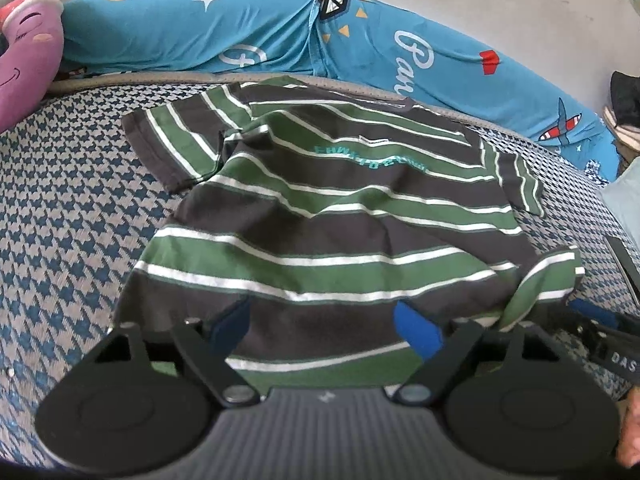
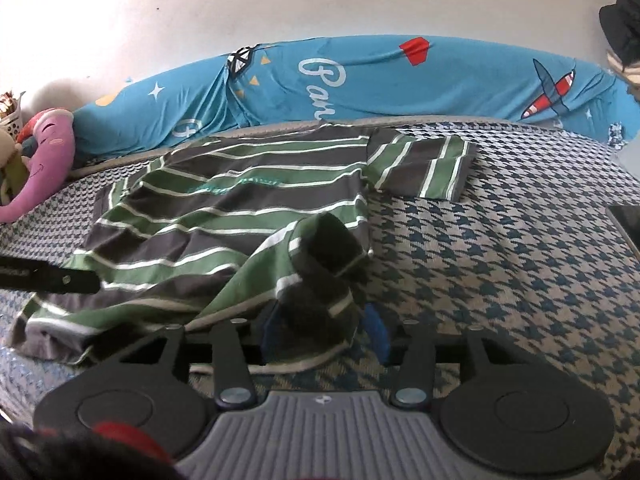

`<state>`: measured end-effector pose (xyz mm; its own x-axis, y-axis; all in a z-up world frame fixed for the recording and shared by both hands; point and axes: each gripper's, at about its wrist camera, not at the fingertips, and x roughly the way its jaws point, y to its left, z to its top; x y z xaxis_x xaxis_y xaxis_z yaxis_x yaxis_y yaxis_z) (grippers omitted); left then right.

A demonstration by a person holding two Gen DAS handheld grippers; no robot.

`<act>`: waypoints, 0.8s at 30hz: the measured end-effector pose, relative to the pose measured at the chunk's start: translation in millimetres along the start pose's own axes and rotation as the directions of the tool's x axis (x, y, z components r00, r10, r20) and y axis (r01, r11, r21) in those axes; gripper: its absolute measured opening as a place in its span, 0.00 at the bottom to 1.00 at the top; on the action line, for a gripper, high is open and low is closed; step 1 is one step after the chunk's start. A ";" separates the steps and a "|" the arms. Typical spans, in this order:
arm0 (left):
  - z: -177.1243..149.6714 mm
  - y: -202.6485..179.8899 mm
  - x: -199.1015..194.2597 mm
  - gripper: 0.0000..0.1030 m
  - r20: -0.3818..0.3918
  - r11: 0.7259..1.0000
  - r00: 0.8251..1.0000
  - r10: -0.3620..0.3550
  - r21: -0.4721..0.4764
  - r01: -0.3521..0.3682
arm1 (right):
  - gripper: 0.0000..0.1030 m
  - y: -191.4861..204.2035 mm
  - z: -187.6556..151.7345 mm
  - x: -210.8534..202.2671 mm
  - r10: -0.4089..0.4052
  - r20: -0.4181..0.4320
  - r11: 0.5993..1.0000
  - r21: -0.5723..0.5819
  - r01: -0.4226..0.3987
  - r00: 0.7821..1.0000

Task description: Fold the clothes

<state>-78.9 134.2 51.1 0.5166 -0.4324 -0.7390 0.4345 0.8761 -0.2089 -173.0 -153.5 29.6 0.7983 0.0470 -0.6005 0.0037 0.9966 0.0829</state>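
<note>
The left tongs (image 1: 324, 328) gaped wide over the shirt's hem, gripping nothing. The right tongs (image 2: 324, 328) pinched a bunched, lifted corner of the shirt (image 1: 332, 216) (its blue pads half buried). The shirt lay spread on the bed (image 2: 520, 248), a bolster (image 2: 360, 80) beyond.
</note>
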 end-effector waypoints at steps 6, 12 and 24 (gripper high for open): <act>1.9 9.2 3.7 0.81 -0.003 0.999 1.000 0.011 -0.035 -0.011 | 0.36 -3.8 0.5 16.6 0.030 -0.023 0.998 0.058 -0.029 0.999; 2.9 18.4 4.7 0.82 -0.005 0.997 1.000 0.025 -0.077 -0.025 | 0.08 8.9 4.0 -2.4 0.057 -0.001 0.998 0.042 -0.057 0.998; 4.7 27.7 -21.2 0.91 0.061 0.997 0.997 0.043 -0.074 -0.038 | 0.08 4.4 -4.5 -104.0 -0.069 0.114 0.993 0.101 0.058 0.991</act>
<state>-74.3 166.7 64.0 0.5784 -0.4068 -0.7071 0.3590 0.9053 -0.2272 -258.7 -153.8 88.8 0.8595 -0.0302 -0.5102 0.1104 0.9857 0.1276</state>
